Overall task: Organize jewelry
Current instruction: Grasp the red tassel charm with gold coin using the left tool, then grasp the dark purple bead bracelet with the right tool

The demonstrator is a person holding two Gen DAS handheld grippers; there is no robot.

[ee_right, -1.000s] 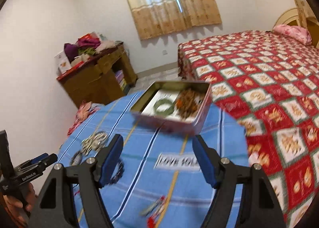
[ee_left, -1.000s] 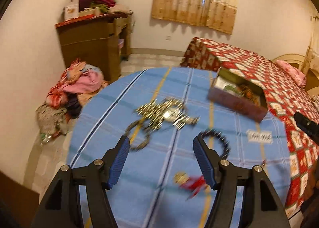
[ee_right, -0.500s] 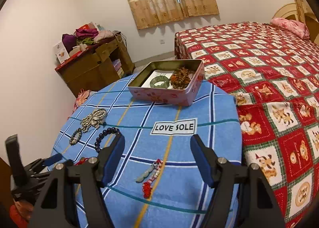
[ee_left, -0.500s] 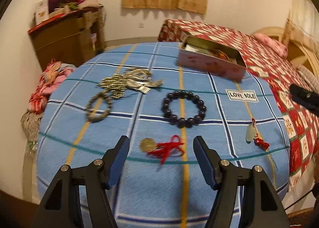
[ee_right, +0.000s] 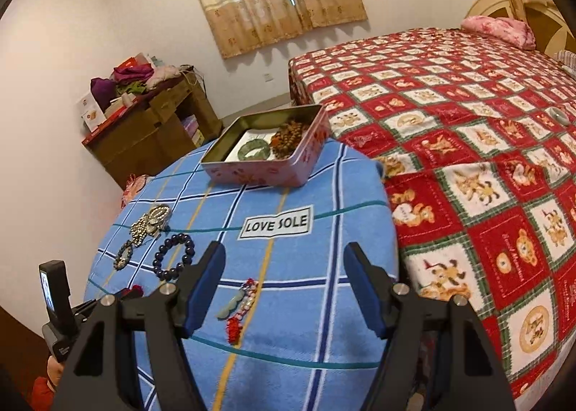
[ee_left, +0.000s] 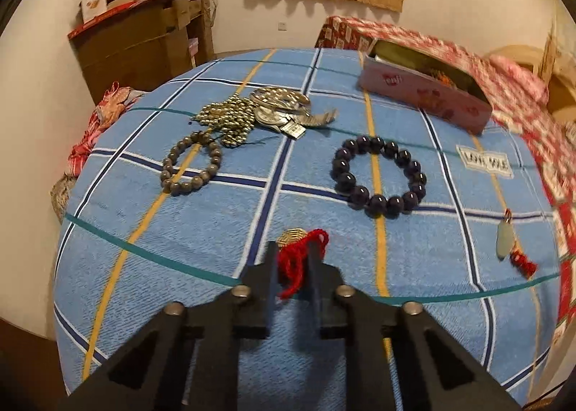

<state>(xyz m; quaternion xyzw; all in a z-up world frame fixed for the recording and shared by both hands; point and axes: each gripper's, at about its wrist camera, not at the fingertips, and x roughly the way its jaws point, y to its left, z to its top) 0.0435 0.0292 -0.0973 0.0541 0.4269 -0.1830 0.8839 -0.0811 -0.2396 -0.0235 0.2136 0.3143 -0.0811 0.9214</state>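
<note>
Clenched on a tuft of red cord [ee_left: 300, 265], the left gripper [ee_left: 293, 256] sits at the bottom centre of its own view, angled steeply down at the table, its two black fingers [ee_left: 264, 288] nearly meeting around the yarn; a small gold charm [ee_left: 293, 235] tied to that cord lies on the cloth just beyond the tips. In the right wrist view the right gripper [ee_right: 284, 285] is released, its blue-padded fingers [ee_right: 205, 285] spread wide at the lower middle of the frame with nothing pressed between them, tilted down over a pale green pendant [ee_right: 232, 305] strung with beads and a red tassel, which lies flat on the cloth. At the lower left edge of that view the left tool's black camera body shows. A white sewn patch [ee_right: 275, 225] in the middle of the frame reads "LOVE SOLE" in black capitals. Around it spreads a blue towelling tablecloth [ee_right: 306, 346] with navy, white, yellow and teal lines. Upper centre stands an open pink rectangular tin [ee_right: 268, 159] with metal walls, holding a green bangle and a heap of brown beads. In the left wrist view a dark round-bead bracelet [ee_left: 379, 175] lies right of centre, a grey bead bracelet [ee_left: 190, 168] left of centre, and above it a pile of gold beads touching a metal watch [ee_left: 284, 110] that carries a small tag too small to read.
</note>
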